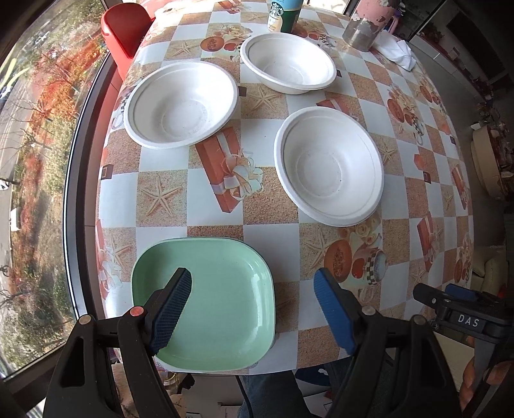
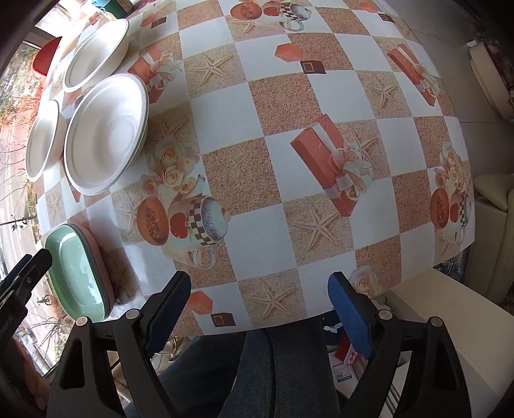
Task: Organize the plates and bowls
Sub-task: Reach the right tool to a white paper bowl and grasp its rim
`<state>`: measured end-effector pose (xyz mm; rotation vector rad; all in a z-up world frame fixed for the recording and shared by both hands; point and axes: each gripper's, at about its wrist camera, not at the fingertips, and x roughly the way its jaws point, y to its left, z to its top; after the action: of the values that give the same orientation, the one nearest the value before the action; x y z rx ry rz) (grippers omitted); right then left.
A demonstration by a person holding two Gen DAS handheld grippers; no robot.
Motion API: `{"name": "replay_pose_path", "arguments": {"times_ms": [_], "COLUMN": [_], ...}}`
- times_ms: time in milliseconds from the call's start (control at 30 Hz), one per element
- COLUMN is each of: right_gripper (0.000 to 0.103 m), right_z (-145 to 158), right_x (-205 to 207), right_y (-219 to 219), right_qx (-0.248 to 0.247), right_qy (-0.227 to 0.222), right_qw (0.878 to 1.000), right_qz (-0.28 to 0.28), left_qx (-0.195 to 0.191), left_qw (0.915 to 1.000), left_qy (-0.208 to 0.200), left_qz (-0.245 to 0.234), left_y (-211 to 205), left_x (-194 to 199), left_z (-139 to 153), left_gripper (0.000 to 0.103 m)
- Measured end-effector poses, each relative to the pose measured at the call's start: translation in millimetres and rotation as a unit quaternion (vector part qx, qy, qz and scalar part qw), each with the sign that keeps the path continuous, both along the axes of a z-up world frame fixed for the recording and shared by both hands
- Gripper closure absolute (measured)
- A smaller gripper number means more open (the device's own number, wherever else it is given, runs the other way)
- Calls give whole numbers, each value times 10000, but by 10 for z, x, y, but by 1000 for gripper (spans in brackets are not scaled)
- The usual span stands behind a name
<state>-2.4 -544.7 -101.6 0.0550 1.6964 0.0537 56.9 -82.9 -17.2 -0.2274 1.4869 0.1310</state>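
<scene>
Left wrist view: left gripper (image 1: 252,307) spread wide, nothing between the pads, hanging over the near table edge. Green plate (image 1: 221,308) at 6 o'clock, partly under the left-hand pad, lying on at least one more plate whose rim peeks out beneath. Three white bowls apart from one another: one (image 1: 181,104) at 10 o'clock, one (image 1: 288,63) at 12, one (image 1: 329,165) at 2. Bottle (image 1: 284,14) and glass jar (image 1: 361,32) along the far side, crumpled tissue (image 1: 396,51) beside the jar. Probable risks: plate stack sitting close to the table's (image 1: 263,231) near edge, so a sideways nudge from a descending pad could tip it to the floor; thin, light bowls likely to skid or flex under a pinch on the rim.

Right wrist view: right gripper (image 2: 260,310) also spread, empty, above bare tablecloth at 6 o'clock. Plate stack (image 2: 77,273) at 8 o'clock, green over pink; bowls at 9 (image 2: 43,141), 10 (image 2: 107,133) and 11 (image 2: 96,54) o'clock. Tip of the other gripper just beside the stack at 8 o'clock. Likely trouble: both grippers reaching toward the same side and colliding, or a bowl carried across knocking a neighbour toward the bottle.
</scene>
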Motion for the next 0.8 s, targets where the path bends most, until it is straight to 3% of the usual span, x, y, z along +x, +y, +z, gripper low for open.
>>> {"name": "replay_pose_path", "arguments": {"times_ms": [267,500,800], "right_gripper": [15,15,15], "right_z": [-3,-119,-357], "right_x": [556,1087,1710], "right_y": [430,829,1306], "right_qx": [-10,95,367], "right_qy": [-72,-149,-175], "right_qw": [9966,9913,9886], "right_qz": [819,1306,1450], "left_qx": [149,246,495], "left_qw": [9985,9955,9945], "left_qy": [66,300,541], "left_qz": [531,859,752], "left_y": [49,84,-28], "left_x": [326,647,916], "left_z": [-23,-263,-554], "left_gripper": [21,22,22]}}
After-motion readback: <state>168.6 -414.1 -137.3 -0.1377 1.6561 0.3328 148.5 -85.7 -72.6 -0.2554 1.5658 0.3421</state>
